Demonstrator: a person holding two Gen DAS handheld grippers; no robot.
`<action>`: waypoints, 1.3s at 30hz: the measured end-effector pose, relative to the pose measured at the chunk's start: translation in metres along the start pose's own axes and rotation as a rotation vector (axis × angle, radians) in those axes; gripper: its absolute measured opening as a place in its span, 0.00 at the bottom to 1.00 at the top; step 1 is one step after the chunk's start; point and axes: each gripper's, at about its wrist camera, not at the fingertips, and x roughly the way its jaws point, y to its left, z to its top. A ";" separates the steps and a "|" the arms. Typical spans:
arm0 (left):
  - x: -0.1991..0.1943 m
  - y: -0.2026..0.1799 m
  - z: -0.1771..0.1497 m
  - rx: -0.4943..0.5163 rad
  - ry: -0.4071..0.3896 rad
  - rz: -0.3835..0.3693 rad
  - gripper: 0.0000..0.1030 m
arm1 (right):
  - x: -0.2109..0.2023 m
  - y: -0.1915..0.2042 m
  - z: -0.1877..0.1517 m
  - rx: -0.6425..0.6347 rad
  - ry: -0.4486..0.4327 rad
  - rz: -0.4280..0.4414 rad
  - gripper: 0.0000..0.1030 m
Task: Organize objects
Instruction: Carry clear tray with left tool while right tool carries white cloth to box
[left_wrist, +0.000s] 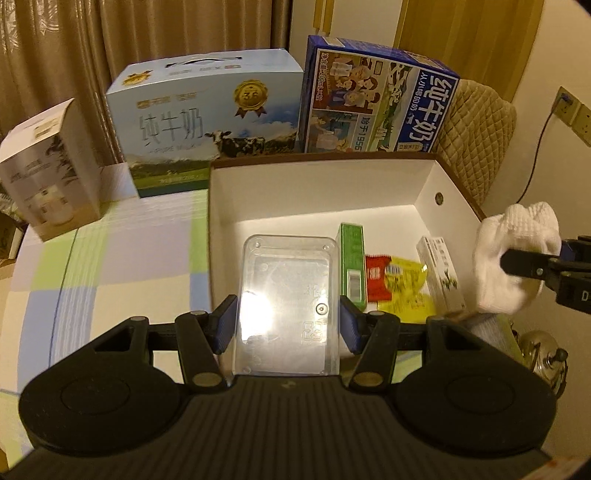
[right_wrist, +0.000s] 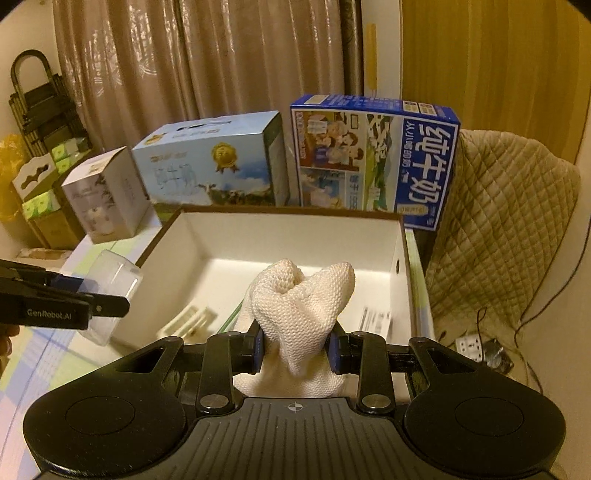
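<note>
My left gripper is shut on a clear plastic case and holds it over the front left part of an open white box. My right gripper is shut on a bunched white knitted cloth, held above the box's front edge; the cloth also shows in the left wrist view at the box's right side. Inside the box lie a green carton, a red packet, a yellow packet and a white carton.
Behind the white box stand a light blue milk carton, a dark blue milk carton and a small white box on a checked tablecloth. A quilted chair stands to the right. A metal object sits by the box's right corner.
</note>
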 end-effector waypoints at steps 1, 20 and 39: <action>0.005 -0.002 0.004 0.002 0.002 0.002 0.50 | 0.005 -0.003 0.003 0.000 0.002 -0.001 0.29; 0.108 -0.016 0.049 0.012 0.104 0.020 0.50 | 0.090 -0.042 0.035 -0.001 0.070 -0.039 0.29; 0.153 -0.015 0.066 -0.001 0.118 0.038 0.66 | 0.119 -0.054 0.039 0.030 0.099 -0.058 0.29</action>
